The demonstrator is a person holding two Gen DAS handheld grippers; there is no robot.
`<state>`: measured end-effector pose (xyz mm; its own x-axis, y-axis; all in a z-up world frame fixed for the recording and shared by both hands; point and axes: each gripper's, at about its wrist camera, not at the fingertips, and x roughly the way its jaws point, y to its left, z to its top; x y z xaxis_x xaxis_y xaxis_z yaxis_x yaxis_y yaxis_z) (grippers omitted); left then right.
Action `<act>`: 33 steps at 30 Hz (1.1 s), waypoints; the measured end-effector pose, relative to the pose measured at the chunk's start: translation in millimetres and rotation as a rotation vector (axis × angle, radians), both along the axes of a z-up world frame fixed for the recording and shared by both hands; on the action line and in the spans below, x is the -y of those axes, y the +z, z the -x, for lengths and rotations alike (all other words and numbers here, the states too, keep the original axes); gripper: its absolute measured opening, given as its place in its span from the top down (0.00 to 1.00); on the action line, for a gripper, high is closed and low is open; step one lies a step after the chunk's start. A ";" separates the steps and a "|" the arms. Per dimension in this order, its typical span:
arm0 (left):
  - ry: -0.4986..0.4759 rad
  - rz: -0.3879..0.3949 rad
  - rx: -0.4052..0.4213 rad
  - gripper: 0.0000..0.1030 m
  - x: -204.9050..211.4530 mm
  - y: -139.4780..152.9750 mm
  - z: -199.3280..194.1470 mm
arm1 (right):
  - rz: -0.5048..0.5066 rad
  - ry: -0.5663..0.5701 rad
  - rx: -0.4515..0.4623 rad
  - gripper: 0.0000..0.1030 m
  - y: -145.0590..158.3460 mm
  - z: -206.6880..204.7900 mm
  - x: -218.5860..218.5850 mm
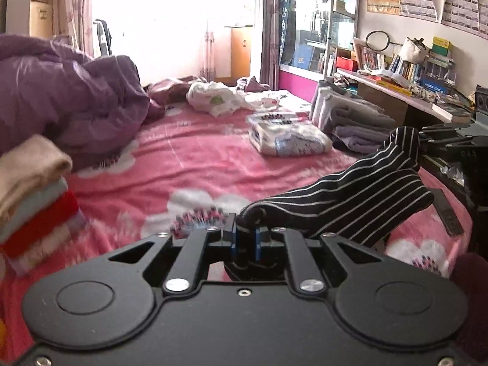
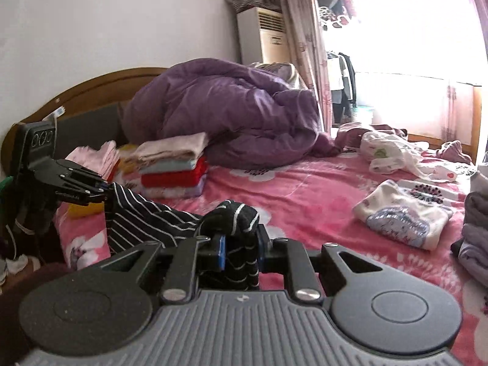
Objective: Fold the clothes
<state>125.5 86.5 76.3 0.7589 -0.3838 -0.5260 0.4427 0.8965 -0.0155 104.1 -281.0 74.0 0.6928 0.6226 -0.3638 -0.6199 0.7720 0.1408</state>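
A black garment with thin white stripes [image 1: 360, 195] hangs stretched between both grippers above the pink flowered bed sheet [image 1: 198, 164]. My left gripper [image 1: 245, 239] is shut on one bunched end of it, low in the left wrist view. The right gripper [image 1: 422, 143] shows at the right edge there, clamped on the other end. In the right wrist view my right gripper [image 2: 241, 251] is shut on a wad of the striped garment [image 2: 152, 213], and the left gripper [image 2: 106, 190] holds the far end at the left.
A purple duvet [image 2: 231, 113] is heaped at the head of the bed. A stack of folded clothes [image 2: 174, 167] lies beside it. A folded white printed garment [image 1: 286, 137], a grey folded pile [image 1: 350, 116] and loose white clothes [image 1: 219, 97] lie further along. A cluttered desk [image 1: 405, 91] stands right.
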 end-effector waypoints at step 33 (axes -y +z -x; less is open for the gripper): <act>-0.078 -0.329 0.139 0.91 64.8 -72.4 -34.2 | 0.051 -0.213 0.037 0.83 -47.7 -68.5 17.2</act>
<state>159.7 21.7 3.8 0.8068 -0.2708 -0.5251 0.4875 0.8071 0.3329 172.6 -298.2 26.3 0.8202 0.4422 -0.3628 -0.4463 0.8915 0.0778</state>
